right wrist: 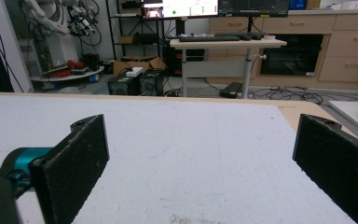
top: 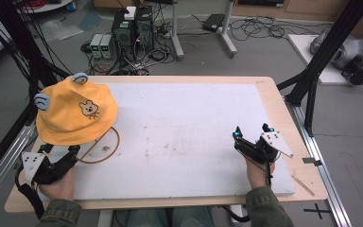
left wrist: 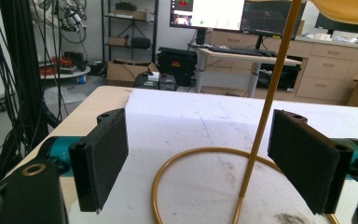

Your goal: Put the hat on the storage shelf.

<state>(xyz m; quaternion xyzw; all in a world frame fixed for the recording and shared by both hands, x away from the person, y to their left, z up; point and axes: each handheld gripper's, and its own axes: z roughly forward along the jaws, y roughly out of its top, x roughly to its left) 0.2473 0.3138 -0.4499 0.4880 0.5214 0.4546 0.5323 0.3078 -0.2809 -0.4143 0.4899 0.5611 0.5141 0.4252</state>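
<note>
White board covered the table. Yellow hat sat on a gold stand, apparently untouched, between the left gripper's spread jaws. Right gripper spread, empty.

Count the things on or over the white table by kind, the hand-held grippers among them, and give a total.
Hats: 1, the yellow bear hat.
Stands: 1, the gold ring-base stand under the hat.
Grippers: 2, the left gripper and the right gripper, both with jaws apart.
Total: 4.
</note>
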